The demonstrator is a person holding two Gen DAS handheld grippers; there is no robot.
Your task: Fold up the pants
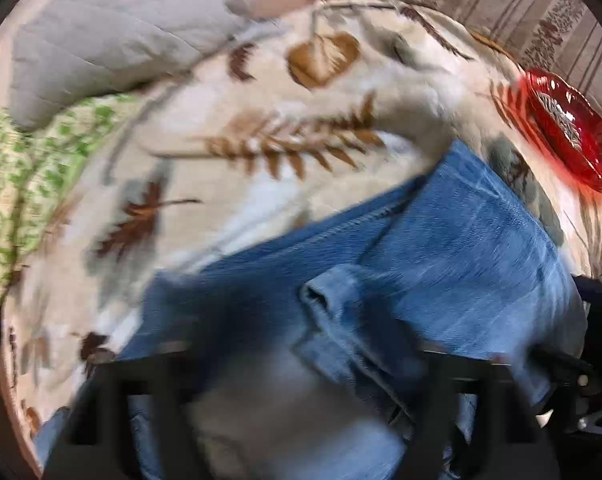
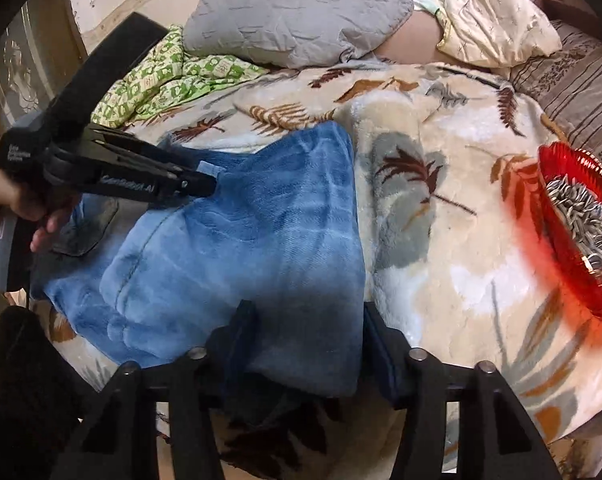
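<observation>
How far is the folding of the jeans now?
Done: the jeans already lie doubled into a short, thick bundle on the leaf-print blanket. In hand: the left gripper pinches the far edge, while the right gripper straddles the near edge, jaws apart. Left: probably one more fold, then smoothing.

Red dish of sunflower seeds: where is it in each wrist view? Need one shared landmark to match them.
Left wrist: the red dish sits at the upper right edge, on the leaf-print blanket, up and right of the jeans.
Right wrist: the dish is at the right edge, mid-height, far right of the jeans.
Shared landmark: the grey pillow, top of both views.
</observation>
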